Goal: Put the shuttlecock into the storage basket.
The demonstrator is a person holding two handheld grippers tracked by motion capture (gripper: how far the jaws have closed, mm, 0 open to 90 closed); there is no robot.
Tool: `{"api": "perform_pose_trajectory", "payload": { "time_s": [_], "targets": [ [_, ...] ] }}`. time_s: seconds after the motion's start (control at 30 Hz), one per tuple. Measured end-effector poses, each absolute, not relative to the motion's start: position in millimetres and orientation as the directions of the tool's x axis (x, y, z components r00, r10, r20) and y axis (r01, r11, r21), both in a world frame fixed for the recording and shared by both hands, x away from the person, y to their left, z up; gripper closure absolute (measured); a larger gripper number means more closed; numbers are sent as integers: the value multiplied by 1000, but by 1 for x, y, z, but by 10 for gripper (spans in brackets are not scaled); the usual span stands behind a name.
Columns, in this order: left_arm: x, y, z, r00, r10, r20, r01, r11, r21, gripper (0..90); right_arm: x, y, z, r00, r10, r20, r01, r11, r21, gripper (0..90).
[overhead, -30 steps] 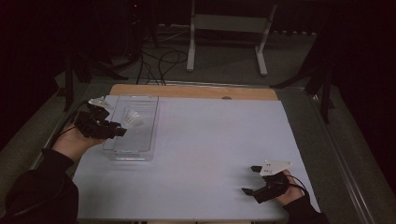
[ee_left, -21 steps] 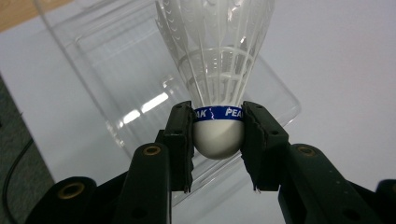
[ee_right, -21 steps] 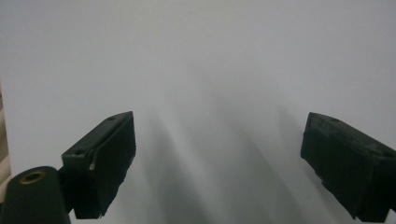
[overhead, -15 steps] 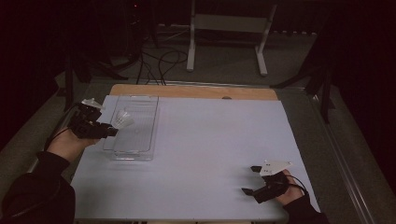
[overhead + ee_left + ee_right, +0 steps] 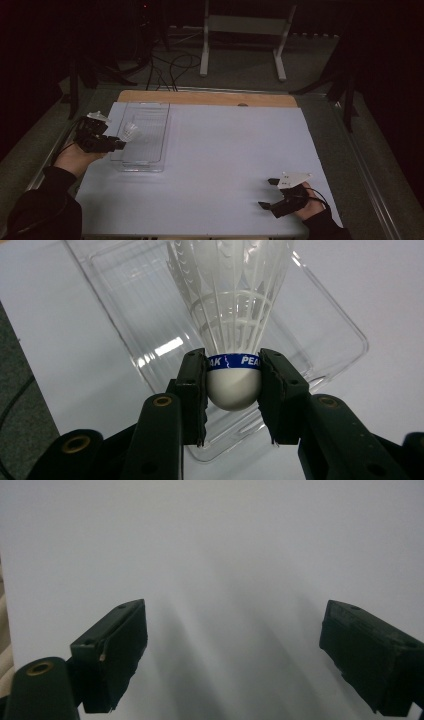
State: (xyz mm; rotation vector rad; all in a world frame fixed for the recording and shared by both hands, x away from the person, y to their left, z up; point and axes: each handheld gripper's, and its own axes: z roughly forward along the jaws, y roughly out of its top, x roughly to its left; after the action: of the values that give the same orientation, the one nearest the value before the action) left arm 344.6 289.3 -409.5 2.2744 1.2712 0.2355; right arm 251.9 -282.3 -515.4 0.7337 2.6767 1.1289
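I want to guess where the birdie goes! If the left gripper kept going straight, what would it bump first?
Probably the clear tray: the left gripper, shut on the shuttlecock, points at its floor.

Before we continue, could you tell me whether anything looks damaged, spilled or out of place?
Nothing stands out: the left gripper holds an intact shuttlecock by its cork over the clear plastic tray; the right gripper rests open on the table.

My left gripper (image 5: 119, 144) is clamped tight, jaws pinching in front of my hand; my right gripper (image 5: 267, 192) rests low, jaws spread wide apart.
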Motion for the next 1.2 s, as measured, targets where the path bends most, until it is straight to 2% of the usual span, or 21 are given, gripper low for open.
{"api": "perform_pose_trajectory", "payload": {
  "time_s": [0.17, 0.3, 0.43, 1.03, 1.2],
  "targets": [
    [346, 291, -418, 545, 833, -99, 751, -432, 500, 658, 252, -282, -515, -870, 489, 59, 382, 594, 708, 114],
    [346, 290, -426, 558, 828, -46, 736, -469, 489, 658, 252, -282, -516, -873, 484, 56, 379, 602, 703, 113],
    [346, 288, -432, 583, 812, -30, 722, -501, 477, 657, 252, -282, -515, -873, 485, 58, 380, 601, 704, 113],
    [350, 276, -435, 614, 789, -30, 731, -553, 399, 654, 252, -283, -515, -872, 486, 61, 383, 598, 704, 113],
    [349, 275, -430, 608, 794, -26, 730, -545, 413, 644, 252, -283, -515, -871, 487, 62, 384, 596, 705, 112]
  ]
}}
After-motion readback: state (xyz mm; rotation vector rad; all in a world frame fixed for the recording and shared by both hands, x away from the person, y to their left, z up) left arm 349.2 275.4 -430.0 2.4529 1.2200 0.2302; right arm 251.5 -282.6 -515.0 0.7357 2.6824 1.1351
